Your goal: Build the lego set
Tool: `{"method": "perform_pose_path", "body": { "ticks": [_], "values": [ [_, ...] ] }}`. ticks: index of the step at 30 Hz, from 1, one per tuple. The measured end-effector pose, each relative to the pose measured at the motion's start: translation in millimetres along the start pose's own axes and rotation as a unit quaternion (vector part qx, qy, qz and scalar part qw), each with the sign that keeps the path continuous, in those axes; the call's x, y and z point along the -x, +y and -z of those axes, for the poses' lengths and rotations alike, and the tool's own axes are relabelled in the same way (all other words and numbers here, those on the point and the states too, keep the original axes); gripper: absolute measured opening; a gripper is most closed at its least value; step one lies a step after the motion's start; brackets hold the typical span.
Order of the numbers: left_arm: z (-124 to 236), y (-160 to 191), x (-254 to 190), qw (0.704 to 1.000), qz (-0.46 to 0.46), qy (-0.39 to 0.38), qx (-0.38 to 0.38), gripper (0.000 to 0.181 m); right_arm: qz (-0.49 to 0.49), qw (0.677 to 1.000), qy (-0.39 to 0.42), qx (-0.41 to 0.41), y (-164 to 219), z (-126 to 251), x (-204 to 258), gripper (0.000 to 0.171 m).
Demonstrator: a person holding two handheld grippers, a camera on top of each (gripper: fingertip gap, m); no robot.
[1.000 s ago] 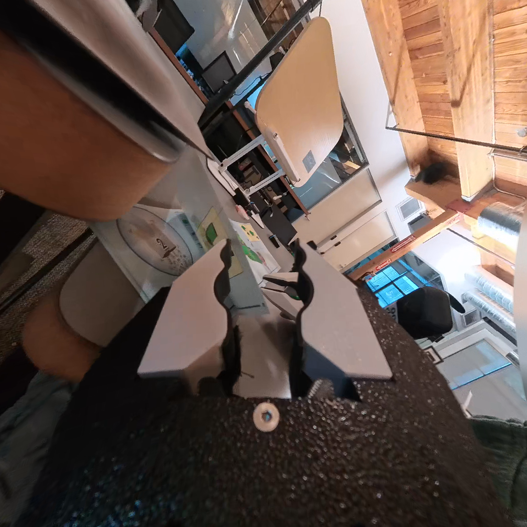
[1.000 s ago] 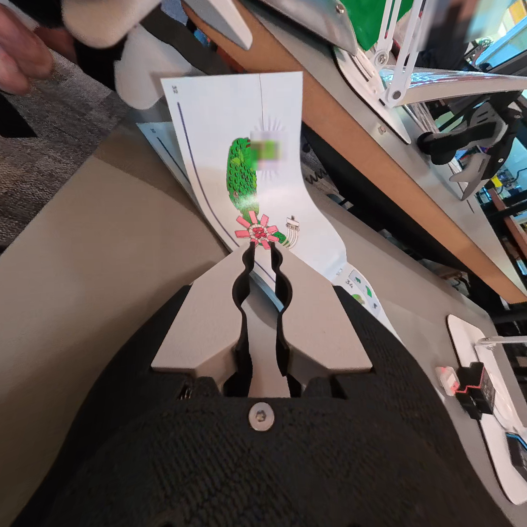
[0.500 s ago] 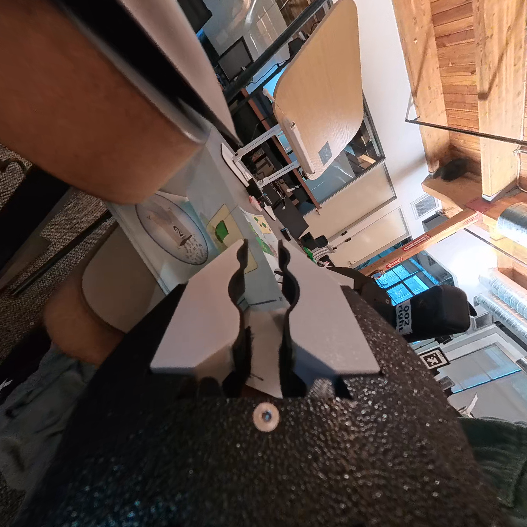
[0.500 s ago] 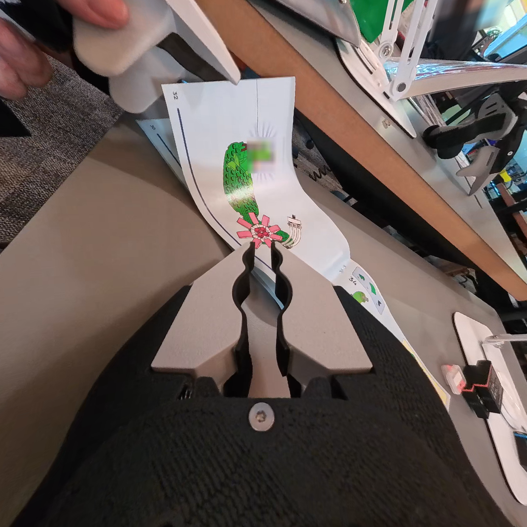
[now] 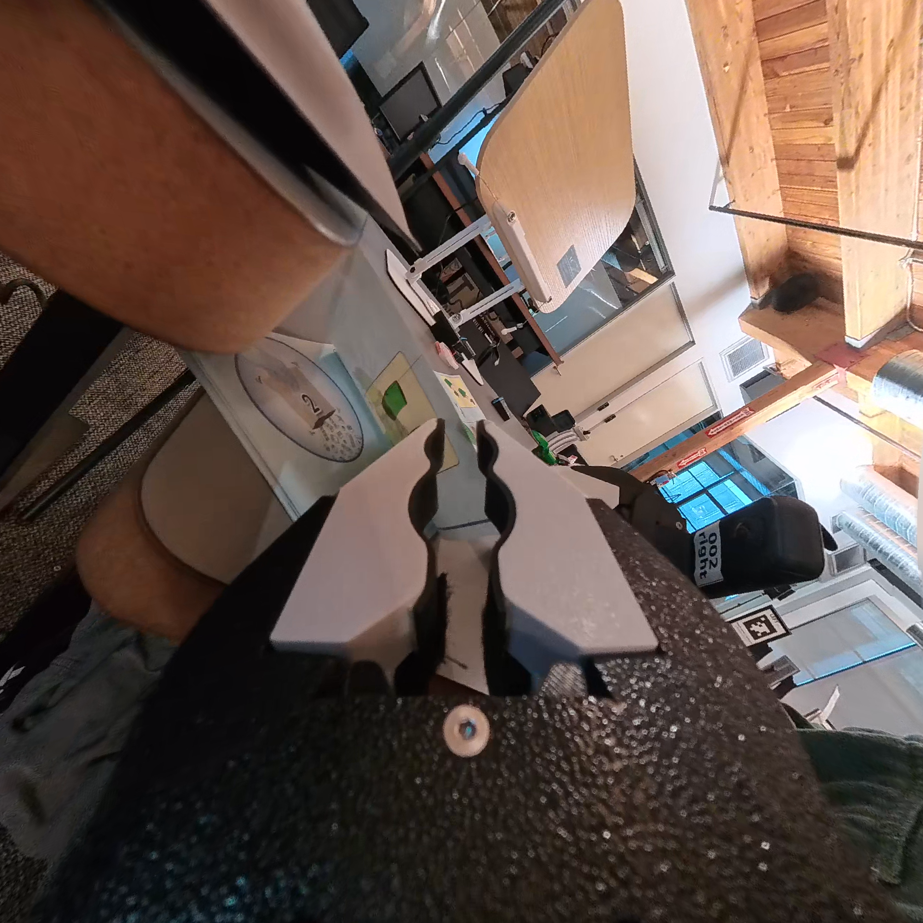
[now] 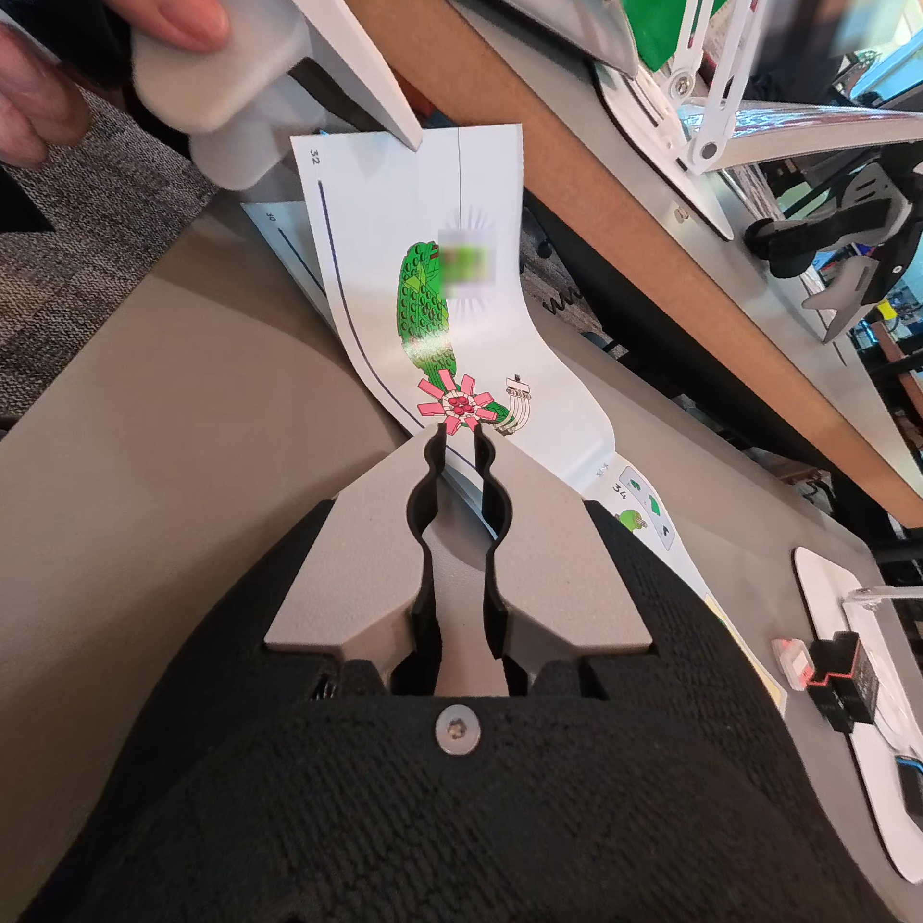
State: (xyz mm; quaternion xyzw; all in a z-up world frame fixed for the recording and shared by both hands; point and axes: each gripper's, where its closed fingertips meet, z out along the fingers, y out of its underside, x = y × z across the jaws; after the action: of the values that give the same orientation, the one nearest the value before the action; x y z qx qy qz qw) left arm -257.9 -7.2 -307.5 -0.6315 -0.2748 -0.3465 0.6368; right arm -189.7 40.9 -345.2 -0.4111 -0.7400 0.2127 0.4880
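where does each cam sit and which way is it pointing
Left wrist view: sits on the left gripper, rolled sideways, looking along the table over the booklet into the office; own grey fingers show, narrowly parted, with the right gripper beyond them.
Right wrist view: sits on the right gripper, looking down at a lifted booklet page; own fingers show, plus the left gripper and a hand at top left.
Shared: booklet, table, each other's gripper.
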Motion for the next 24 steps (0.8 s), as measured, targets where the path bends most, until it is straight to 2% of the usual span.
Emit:
{"method": "perform_pose_path", "body": {
  "ticks": [14, 24],
  "values": [
    [0.8, -1.1, 1.4, 1.0, 0.0, -0.004, -0.002, 0.0, -0.001, 1.0, 0.001, 0.0, -0.1, 0.4, -0.5, 0.01],
    [0.9, -1.2, 0.0, 1.0, 0.004, 0.002, -0.004, 0.0, -0.001, 1.0, 0.0, -0.001, -0.5, 0.7, -0.2, 0.01]
  ]
}}
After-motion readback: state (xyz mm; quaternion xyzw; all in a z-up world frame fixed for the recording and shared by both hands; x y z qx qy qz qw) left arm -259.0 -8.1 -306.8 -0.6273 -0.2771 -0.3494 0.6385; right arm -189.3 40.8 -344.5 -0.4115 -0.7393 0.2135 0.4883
